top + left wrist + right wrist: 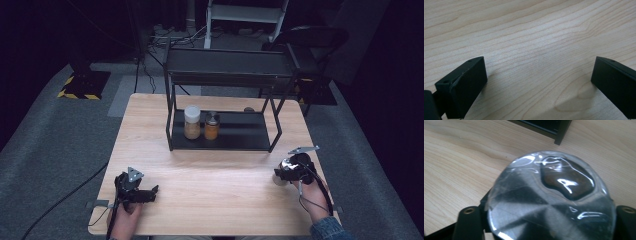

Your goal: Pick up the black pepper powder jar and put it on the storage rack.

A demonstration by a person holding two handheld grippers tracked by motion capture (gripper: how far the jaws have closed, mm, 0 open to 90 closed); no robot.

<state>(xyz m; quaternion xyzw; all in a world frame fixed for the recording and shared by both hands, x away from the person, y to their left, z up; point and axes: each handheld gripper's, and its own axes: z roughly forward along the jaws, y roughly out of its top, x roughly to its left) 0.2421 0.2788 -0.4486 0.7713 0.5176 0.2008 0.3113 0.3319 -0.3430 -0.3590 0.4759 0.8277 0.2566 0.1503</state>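
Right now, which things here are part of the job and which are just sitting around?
In the job:
- right gripper, shut on the silver-lidded jar
- black rack on the table, likely where it goes
- white-lidded jar and small orange jar, on its lower shelf

Idle:
- left gripper, open and empty
- chair and cables behind the table

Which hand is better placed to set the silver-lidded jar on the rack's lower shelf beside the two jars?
Right. The right gripper is already shut on the silver-lidded jar, near the rack. The left gripper rests open at the table's near-left corner.
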